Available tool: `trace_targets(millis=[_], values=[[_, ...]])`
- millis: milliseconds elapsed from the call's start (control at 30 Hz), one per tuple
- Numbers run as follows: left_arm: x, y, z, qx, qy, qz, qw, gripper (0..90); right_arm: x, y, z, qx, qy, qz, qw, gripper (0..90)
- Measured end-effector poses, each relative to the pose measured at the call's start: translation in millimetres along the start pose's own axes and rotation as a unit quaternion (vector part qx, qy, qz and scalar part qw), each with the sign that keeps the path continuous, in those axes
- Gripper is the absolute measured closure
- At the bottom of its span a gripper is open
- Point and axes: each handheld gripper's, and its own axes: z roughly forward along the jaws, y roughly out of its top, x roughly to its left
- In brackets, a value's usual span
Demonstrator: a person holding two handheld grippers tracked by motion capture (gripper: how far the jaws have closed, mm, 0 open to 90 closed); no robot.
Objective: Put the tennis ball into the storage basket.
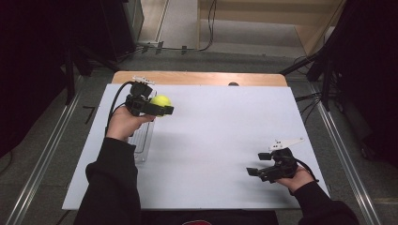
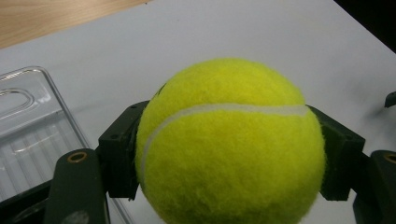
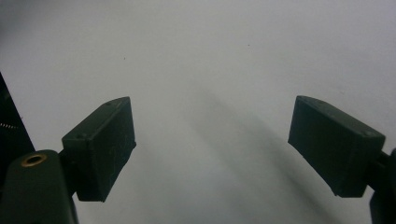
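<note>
Tennis ball [image 2: 229, 144] being held off the table [image 1: 220, 140], upper left, left gripper [image 1: 162, 108] clamping it.
Right gripper [image 1: 258, 172] idling wide open, empty, lower right; next move is likely placing the ball, perhaps into the clear tray [image 1: 141, 140].

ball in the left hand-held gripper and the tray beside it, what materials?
Tennis ball: yellow felt, fuzzy nap, with a white seam, probably rubber. Tray: looks like clear glossy plastic, since the table shows through and its ribs and rim catch glints.

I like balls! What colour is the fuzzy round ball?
The fuzzy round tennis ball is bright yellow-green with a curved white seam, clearest in the left gripper view.
</note>
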Motion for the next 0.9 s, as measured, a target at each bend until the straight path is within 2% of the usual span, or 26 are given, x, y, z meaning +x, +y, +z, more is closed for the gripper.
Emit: trace_targets(millis=[100,400,900], values=[[3.6,-1.4,-1.5,-0.001,0.003,-0.01,0.9999,26.6,-0.1,-0.1,0.0,0.001,-0.001,-0.001,1.0,12.7],[13.6,-4.9,-8.1,-0.005,0.017,-0.021,0.9996,26.6,0.1,-0.3,0.0,0.001,-0.001,-0.002,1.0,12.7],[31.1,-13.9,-12.7,-0.007,0.054,-0.043,0.9976,26.6,-0.4,-0.4,-0.1,0.003,-0.002,0.0,1.0,12.7]])
